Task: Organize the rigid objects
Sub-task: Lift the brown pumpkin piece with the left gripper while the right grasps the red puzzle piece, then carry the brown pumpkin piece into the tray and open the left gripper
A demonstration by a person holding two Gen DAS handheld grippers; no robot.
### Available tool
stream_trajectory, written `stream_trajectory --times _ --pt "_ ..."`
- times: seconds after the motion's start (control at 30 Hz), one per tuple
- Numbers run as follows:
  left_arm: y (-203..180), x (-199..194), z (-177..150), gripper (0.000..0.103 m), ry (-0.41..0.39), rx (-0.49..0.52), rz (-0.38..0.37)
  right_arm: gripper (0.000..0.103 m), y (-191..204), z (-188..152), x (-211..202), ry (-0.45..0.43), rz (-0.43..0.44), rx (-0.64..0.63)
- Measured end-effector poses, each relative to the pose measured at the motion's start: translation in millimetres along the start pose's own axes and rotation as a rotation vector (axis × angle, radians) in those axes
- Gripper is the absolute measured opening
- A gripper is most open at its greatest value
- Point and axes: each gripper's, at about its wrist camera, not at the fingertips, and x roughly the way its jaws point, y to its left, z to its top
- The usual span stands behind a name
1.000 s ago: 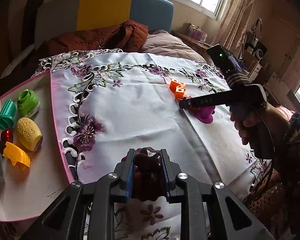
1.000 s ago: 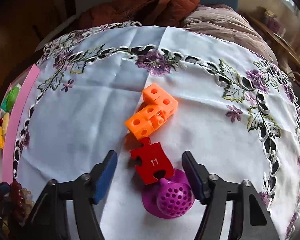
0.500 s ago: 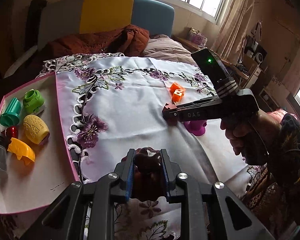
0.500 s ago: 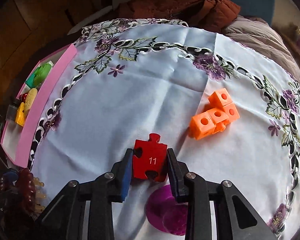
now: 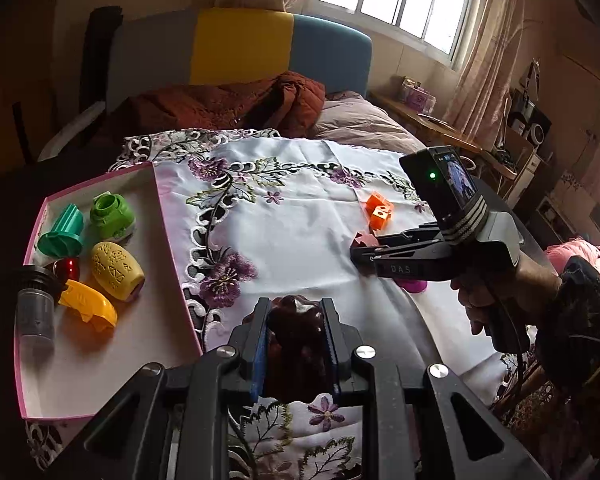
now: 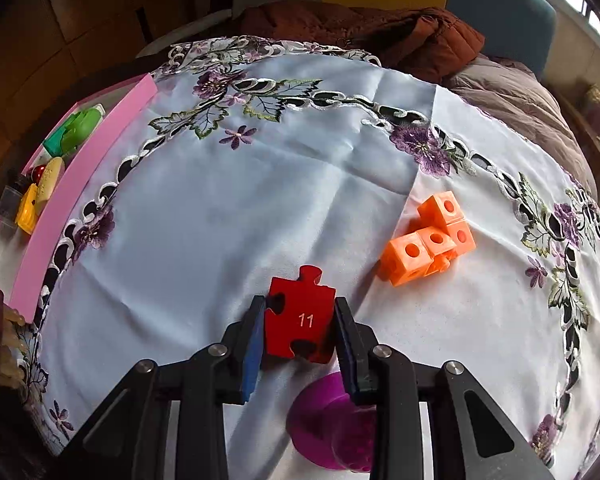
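Your right gripper [image 6: 296, 332] has its jaws closed on the red puzzle piece [image 6: 300, 322] marked 11, a number only the right wrist view lets you read; from the left wrist view that piece [image 5: 363, 239] is just a red sliver at the gripper's tip. Your left gripper [image 5: 294, 344] is clamped tight on a dark maroon lumpy object [image 5: 296, 340]; the right wrist view shows only a dark lumpy shape at its left edge, too unclear to identify. Take the pink tray [image 5: 172, 248] as your landmark: the puzzle piece is well to its right, above the embroidered tablecloth [image 6: 260, 200], with the orange cube cluster [image 6: 428, 240] farther right still and a purple suction-cup toy [image 6: 332, 428] just beneath your right gripper. Inside the tray, the left wrist view shows a teal piece [image 5: 62, 232], a green piece [image 5: 110, 214], a yellow patterned barrel [image 5: 116, 270], an orange-yellow piece [image 5: 88, 308], a small red object [image 5: 68, 268] and a clear capped vial [image 5: 34, 312]; the right wrist view hides most of these behind the tray wall.
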Motion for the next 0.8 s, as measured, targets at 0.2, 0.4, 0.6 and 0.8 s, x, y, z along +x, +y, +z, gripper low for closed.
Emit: stream_trajectory --times 0.2,0.4,0.6,0.8 --pt "10.1 -6.2 -0.2 0.022 -0.007 -0.024 0.032 0.033 2.2 -0.7 0.5 -0.006 -0.011 -0.010" --pt "20.4 -11.5 -0.7 0.022 -0.016 -0.046 0.049 0.033 3.5 -0.6 1.0 -0.008 -0.020 -0.018" --pt "32.1 -13.9 -3.9 0.022 -0.013 -0.074 0.065 0.033 6.6 -1.8 0.8 -0.015 -0.037 -0.041" --pt "42.3 -18.2 -6.2 0.022 -0.017 -0.095 0.078 0.033 9.3 -3.1 0.6 -0.025 -0.053 -0.068"
